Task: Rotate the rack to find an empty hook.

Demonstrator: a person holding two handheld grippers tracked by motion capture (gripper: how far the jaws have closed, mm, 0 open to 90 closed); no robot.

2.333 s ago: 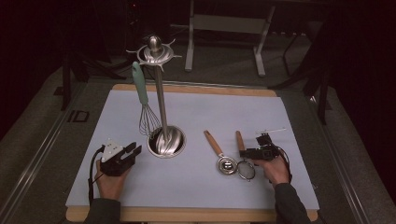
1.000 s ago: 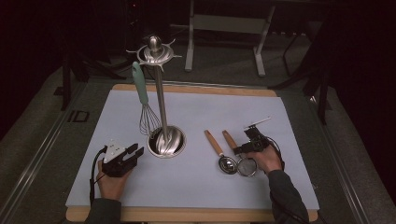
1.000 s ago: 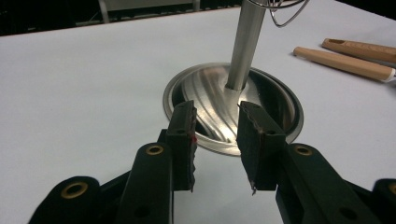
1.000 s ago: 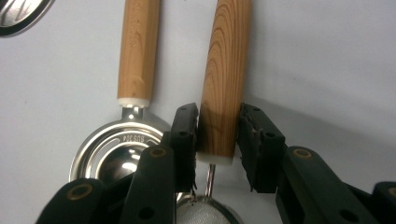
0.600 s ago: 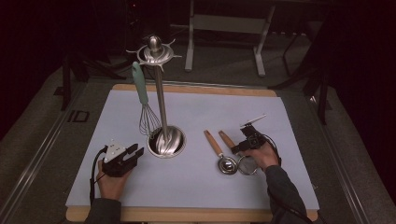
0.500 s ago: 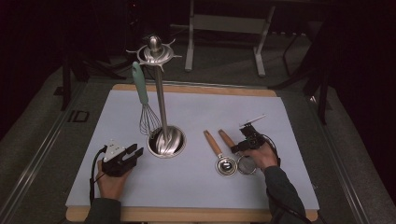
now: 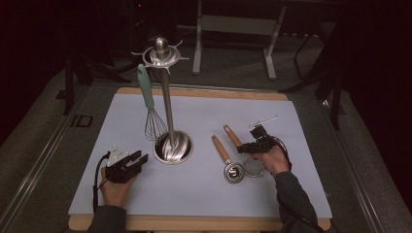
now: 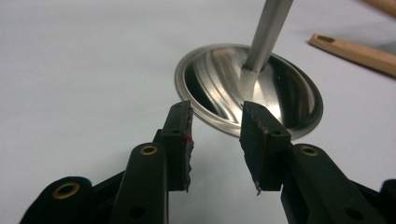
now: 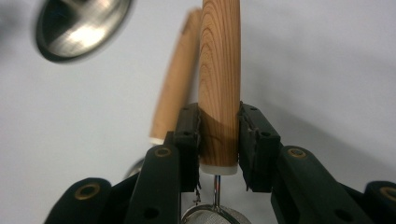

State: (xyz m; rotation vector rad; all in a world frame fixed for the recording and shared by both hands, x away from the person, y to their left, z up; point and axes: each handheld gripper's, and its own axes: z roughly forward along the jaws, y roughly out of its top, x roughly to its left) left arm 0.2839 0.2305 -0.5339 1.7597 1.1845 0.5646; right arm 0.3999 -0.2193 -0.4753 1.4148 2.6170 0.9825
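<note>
The work in hand looks like hanging utensils on the tall steel rack with a hooked crown and dished round base (image 7: 167, 102), and by my reading it is roughly a third done. Starting at the left, the left gripper (image 8: 215, 140) rests on the pale blue mat (image 7: 121, 194) just short of the rack's base, jaws apart with nothing between them; they have just been opening. A wire whisk with a mint-green handle (image 7: 148, 109) already hangs from one hook. The dished base (image 8: 280, 100) seems to hold nothing but the pole, though glare makes that hard to confirm. Right of the rack, a wooden-handled steel measuring scoop (image 7: 226, 158) lies flat on the mat, untouched. Beside it, the right gripper (image 9: 219, 140) is clamped on the wooden handle of a small mesh strainer (image 9: 219, 70), still low at the mat, not yet hung.
</note>
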